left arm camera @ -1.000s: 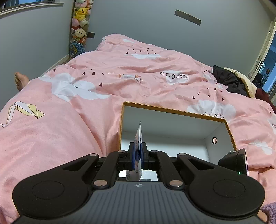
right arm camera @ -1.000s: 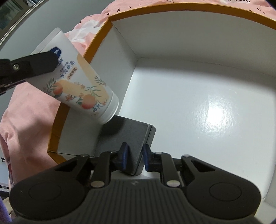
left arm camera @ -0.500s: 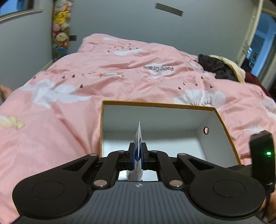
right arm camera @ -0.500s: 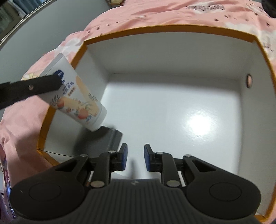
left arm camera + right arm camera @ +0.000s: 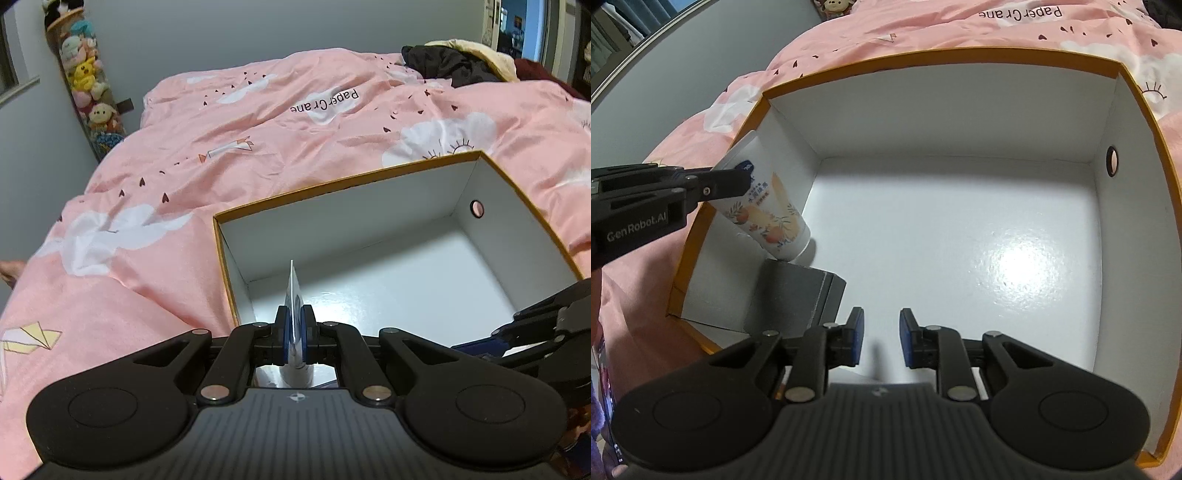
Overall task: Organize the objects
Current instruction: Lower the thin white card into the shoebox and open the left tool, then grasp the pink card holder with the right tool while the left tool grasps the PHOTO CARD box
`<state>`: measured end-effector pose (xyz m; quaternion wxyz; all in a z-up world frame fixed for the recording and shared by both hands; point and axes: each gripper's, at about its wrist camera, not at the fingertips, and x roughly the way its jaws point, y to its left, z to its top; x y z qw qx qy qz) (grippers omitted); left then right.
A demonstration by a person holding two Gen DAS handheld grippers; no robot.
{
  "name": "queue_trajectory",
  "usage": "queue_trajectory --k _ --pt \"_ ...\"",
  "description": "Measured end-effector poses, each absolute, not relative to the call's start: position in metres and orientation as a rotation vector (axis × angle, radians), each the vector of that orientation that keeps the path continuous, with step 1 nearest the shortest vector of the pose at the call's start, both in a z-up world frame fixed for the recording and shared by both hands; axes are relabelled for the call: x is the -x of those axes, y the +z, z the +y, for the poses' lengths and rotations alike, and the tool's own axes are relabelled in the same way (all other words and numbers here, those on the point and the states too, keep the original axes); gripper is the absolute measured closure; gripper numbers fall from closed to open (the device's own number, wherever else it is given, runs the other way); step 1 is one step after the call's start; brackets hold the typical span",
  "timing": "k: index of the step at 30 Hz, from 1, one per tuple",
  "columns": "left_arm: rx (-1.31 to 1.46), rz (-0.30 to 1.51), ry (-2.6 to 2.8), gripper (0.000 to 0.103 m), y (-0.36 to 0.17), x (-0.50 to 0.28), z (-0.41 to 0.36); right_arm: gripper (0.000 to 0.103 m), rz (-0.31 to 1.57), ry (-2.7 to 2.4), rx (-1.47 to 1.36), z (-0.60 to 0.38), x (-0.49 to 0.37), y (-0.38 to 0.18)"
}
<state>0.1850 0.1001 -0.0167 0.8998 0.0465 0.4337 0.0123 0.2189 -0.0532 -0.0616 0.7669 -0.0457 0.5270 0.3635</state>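
An open box with orange rim and white inside sits on the pink bed; it also shows in the left wrist view. My left gripper is shut on the flat end of a white cream tube, held over the box's near left corner with its cap pointing down. The tube's cap is just above a dark grey box lying inside that corner. My right gripper is open and empty, just to the right of the grey box, above the white floor.
A pink duvet covers the bed around the box. Dark and cream clothes lie at the far right. A hanging column of plush toys is on the grey wall at the left. A small hole is in the box's right wall.
My right gripper let go of the dark grey box, opened and drew back. The grey box now rests in the box's corner. The left gripper with the tube moved further over the box.
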Motion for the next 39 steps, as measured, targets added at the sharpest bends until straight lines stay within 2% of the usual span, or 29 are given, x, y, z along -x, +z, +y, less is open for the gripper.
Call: queue_trajectory --k 17,22,23,28,34,39 --pt "-0.129 0.975 0.181 0.094 -0.032 -0.191 0.091 0.080 1.148 0.785 0.098 -0.055 -0.217 -0.064" --pt "-0.104 0.994 0.192 0.094 -0.032 -0.190 0.092 0.076 1.136 0.792 0.098 -0.055 -0.215 -0.061" --pt "-0.097 0.991 0.193 0.091 -0.031 -0.188 0.093 0.075 1.133 0.791 0.098 -0.055 -0.214 -0.061" --pt "-0.049 0.924 0.187 0.082 -0.013 -0.170 0.095 0.070 1.086 0.807 0.090 -0.060 -0.207 -0.050" --pt "0.030 0.823 0.173 0.081 0.024 -0.126 0.089 0.068 0.972 0.872 0.087 -0.069 -0.180 -0.024" --pt "0.120 0.821 0.160 0.081 0.031 -0.088 0.089 0.068 0.892 0.938 0.074 -0.079 -0.150 -0.005"
